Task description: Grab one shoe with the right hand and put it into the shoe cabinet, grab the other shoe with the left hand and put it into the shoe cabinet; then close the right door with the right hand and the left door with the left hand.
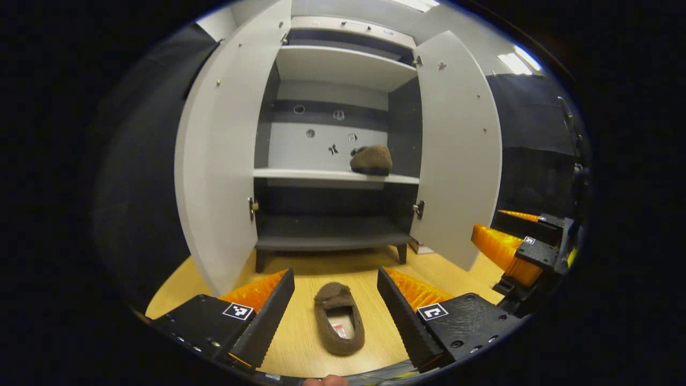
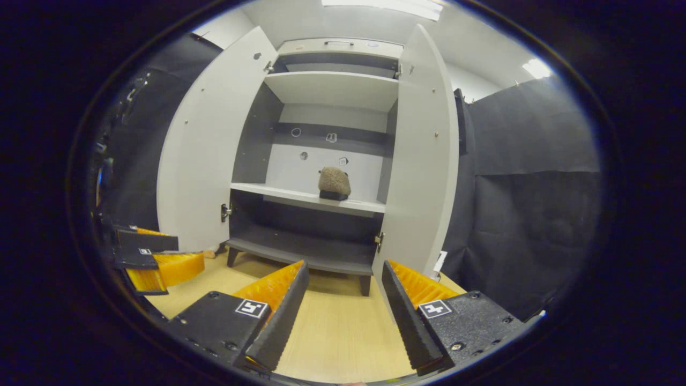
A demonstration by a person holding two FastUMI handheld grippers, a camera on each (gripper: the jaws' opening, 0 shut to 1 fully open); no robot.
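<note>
A brown slipper point(image 1: 339, 318) lies on the wooden floor, toe toward the cabinet, between the fingers of my open left gripper point(image 1: 336, 300). The other brown slipper point(image 1: 371, 160) point(image 2: 334, 183) rests on the middle shelf of the white shoe cabinet point(image 1: 336, 175), toward its right side. Both cabinet doors stand open: the left door point(image 1: 220, 155) point(image 2: 201, 161) and the right door point(image 1: 460, 150) point(image 2: 423, 155). My right gripper point(image 2: 344, 292) is open and holds nothing, low over the floor before the right door. It also shows at the right of the left gripper view point(image 1: 517, 241).
The cabinet's dark bottom shelf point(image 1: 332, 236) and white top shelf point(image 1: 343, 64) hold nothing. Black cloth walls point(image 2: 530, 203) flank the cabinet on both sides. The wooden floor point(image 2: 343, 332) runs from the cabinet's feet toward me.
</note>
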